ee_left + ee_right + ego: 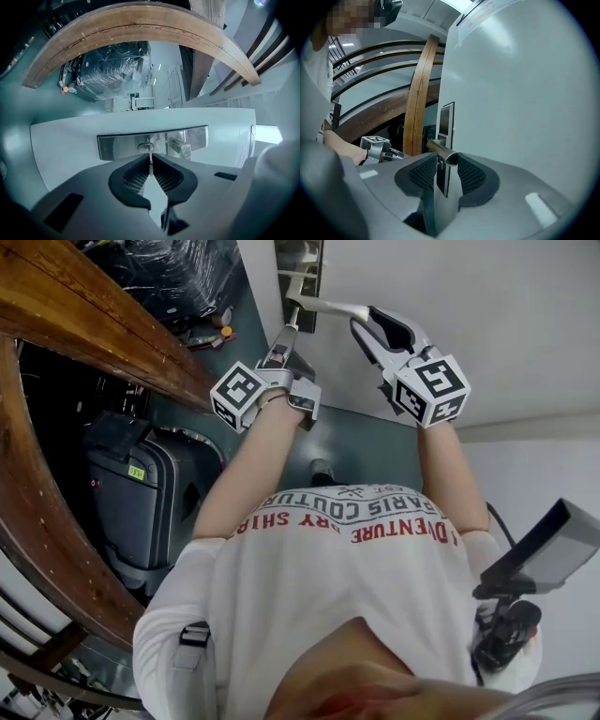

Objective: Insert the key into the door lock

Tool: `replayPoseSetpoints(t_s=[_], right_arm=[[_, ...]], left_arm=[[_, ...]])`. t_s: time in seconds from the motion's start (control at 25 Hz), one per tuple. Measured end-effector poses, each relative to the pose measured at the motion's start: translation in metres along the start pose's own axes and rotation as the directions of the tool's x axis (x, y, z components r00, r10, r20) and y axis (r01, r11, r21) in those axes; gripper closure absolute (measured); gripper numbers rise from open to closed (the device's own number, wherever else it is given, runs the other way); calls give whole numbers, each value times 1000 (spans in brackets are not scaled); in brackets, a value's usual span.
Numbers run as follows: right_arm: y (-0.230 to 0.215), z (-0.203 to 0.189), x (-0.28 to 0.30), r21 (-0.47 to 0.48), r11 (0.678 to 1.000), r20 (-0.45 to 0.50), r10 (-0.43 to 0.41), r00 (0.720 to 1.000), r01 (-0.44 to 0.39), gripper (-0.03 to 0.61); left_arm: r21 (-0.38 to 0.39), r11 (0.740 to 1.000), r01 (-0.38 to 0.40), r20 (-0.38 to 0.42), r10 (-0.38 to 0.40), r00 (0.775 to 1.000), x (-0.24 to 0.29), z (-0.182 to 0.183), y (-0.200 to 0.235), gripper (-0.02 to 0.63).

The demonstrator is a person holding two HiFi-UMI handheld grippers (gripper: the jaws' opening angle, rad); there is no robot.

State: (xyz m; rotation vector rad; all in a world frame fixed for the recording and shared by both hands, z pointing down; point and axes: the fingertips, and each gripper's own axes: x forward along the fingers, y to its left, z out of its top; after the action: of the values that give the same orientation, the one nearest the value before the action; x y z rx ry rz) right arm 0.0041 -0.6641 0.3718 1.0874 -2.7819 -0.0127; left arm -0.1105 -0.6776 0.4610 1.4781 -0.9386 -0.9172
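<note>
A brushed-metal lock plate (117, 146) with a keyhole cylinder (145, 147) sits on the white door (70, 145). My left gripper (150, 163) is shut on a thin silver key (150, 158), whose tip reaches the keyhole; how deep it sits I cannot tell. In the head view the left gripper (286, 334) points up at the lock plate (302, 277). My right gripper (364, 320) is shut on the silver door handle (323, 306). In the right gripper view the handle (443, 151) lies between the right gripper's (443, 165) pads.
A curved wooden railing (84, 315) runs along the left. A dark suitcase (141, 493) stands below it. A black device on a stand (539, 554) is at the right. A plastic-wrapped stack (112, 70) stands farther off.
</note>
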Motion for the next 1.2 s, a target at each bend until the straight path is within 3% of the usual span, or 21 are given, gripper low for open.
replayPoseSetpoints(t_s=[0.88,1.2], right_arm=[[4,-2,-2,-12,1000,-13,5,1000,-6,446],[1,-1,-1,-13,1000,-18,7,1000,-8,448]], left_arm=[[-73,997,2,67,3,998,29,5,3,591],[-40,999,13,65,-10,998,33,5,2,591]])
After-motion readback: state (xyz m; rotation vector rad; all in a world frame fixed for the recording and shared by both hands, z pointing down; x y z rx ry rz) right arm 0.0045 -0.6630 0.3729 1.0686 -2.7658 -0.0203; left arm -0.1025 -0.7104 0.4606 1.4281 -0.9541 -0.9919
